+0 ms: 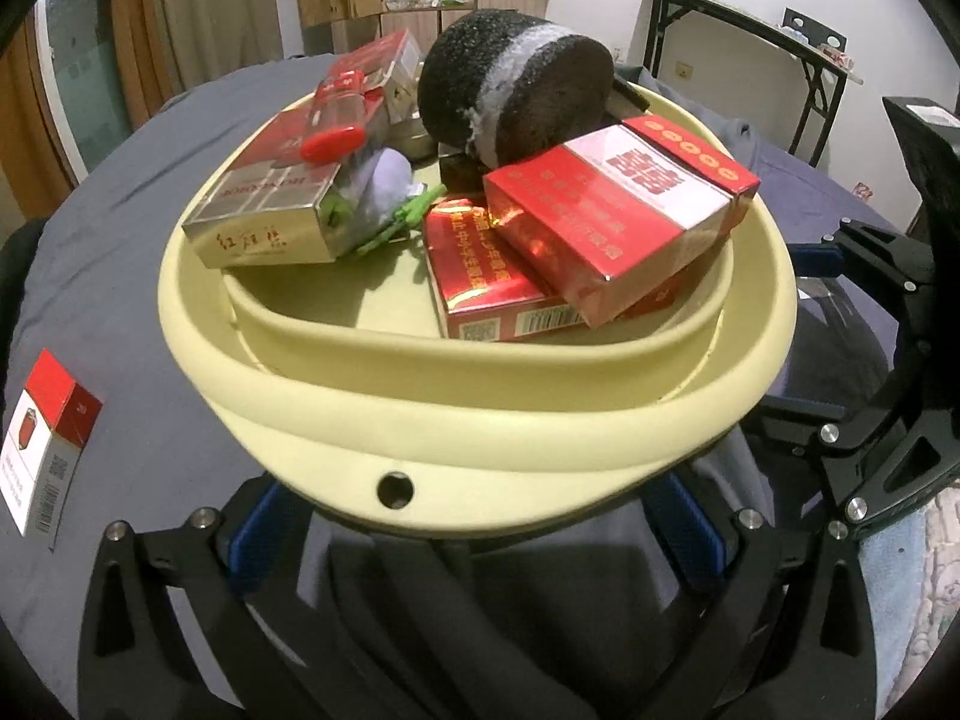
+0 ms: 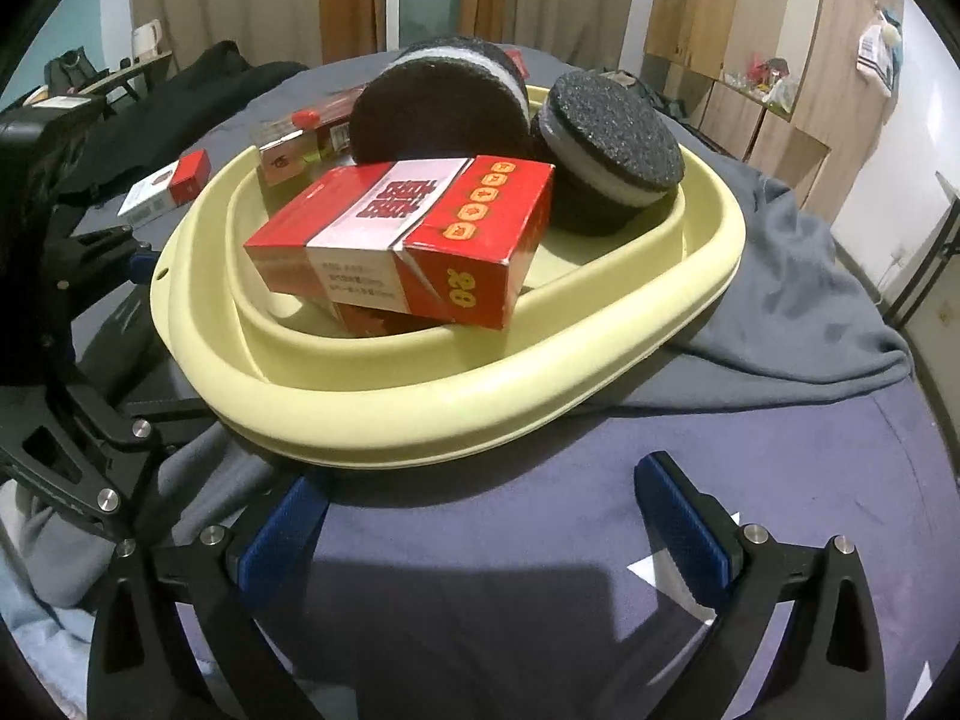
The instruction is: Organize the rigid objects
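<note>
From the left wrist view, my left hand-held gripper [image 1: 480,534] is spread wide with nothing between its blue pads, which sit tucked under the near rim of the cream basin [image 1: 480,420]. The one rigid thing I judge left to gather is the loose red-and-white pack [image 1: 48,450] lying on the grey-covered surface [image 1: 150,396], well to the left of the fingers and just outside the basin. Its long axis runs roughly toward me and away. I read the left arm as the nearer one, so the next move would be a sideways shift to the left, then a turn so the pads close across its narrow width.

From the right wrist view, my right hand-held gripper [image 2: 489,528] is also spread and empty, just short of the basin [image 2: 420,414]. The same loose pack [image 2: 165,189] lies beyond the basin's far left rim, well apart from these fingers. A red box [image 2: 414,240] and foam discs [image 2: 606,156] are piled inside.
</note>
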`<action>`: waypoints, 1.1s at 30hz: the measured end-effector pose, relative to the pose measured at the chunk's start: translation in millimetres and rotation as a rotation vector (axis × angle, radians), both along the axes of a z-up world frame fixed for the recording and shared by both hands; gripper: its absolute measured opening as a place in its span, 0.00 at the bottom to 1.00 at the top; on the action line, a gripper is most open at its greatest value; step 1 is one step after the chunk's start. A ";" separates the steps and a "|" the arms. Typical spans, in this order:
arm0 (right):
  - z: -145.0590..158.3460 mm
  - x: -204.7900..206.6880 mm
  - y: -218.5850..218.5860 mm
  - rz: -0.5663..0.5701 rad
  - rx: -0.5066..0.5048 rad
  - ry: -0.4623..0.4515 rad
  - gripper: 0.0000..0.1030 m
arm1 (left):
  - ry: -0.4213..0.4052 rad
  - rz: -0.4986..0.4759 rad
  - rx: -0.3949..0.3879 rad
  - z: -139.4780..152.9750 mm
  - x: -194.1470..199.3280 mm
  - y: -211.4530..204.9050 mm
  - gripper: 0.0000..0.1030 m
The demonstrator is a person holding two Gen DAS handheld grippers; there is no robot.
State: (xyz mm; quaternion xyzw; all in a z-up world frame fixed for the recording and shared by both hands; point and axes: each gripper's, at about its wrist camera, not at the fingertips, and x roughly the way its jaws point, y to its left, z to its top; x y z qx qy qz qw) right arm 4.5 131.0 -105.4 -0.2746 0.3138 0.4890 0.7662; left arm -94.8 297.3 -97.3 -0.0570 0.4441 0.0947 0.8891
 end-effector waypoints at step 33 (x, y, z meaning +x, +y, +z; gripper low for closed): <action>2.6 0.4 -4.2 0.000 0.001 0.000 1.00 | 0.000 0.000 0.000 -1.4 1.9 0.5 1.00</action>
